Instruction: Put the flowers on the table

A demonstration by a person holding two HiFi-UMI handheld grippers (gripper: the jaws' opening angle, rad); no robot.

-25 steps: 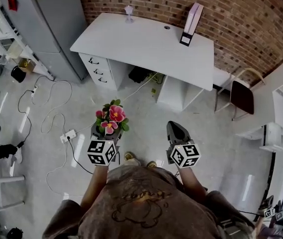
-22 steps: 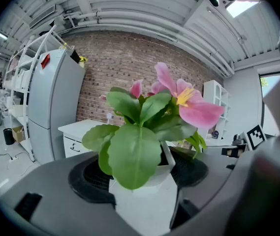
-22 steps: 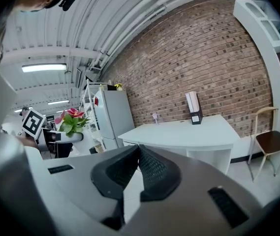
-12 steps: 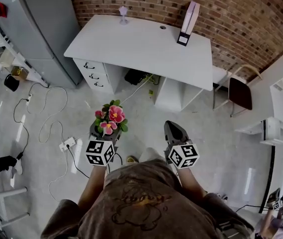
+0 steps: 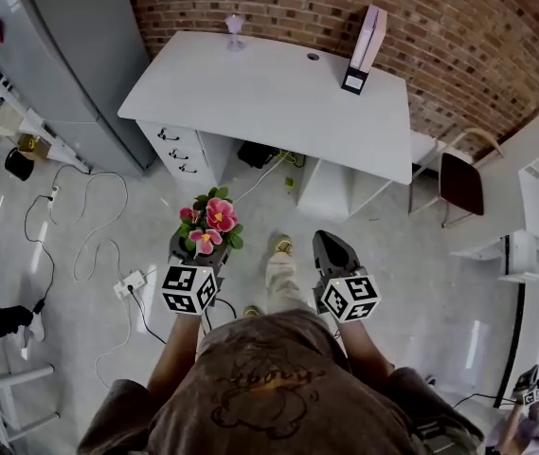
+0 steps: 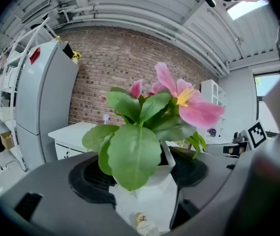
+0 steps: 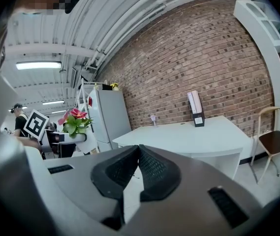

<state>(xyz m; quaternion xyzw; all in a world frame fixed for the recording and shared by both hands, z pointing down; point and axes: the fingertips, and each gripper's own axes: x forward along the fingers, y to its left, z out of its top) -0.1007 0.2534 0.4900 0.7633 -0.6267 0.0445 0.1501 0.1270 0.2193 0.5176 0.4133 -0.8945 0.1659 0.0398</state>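
A small white pot of pink flowers (image 5: pixel 208 228) with green leaves is held in my left gripper (image 5: pixel 200 254), well short of the white table (image 5: pixel 269 83) ahead. In the left gripper view the flower pot (image 6: pixel 147 154) sits between the two dark jaws, which are shut on it. My right gripper (image 5: pixel 332 251) is beside it at the same height, shut with nothing in it; its fingertips (image 7: pixel 138 154) meet in the right gripper view, where the flowers (image 7: pixel 76 122) show at the left and the table (image 7: pixel 189 136) stands ahead.
On the table stand a pink-white file box (image 5: pixel 366 45) and a small glass (image 5: pixel 236 28). A grey fridge (image 5: pixel 61 55) is left of the table, a chair (image 5: pixel 458 178) at its right. Cables and a power strip (image 5: pixel 129 278) lie on the floor at left.
The person has stepped forward, one foot now showing between the grippers. Both grippers keep their hold and spacing; the table sits slightly nearer and more centred.
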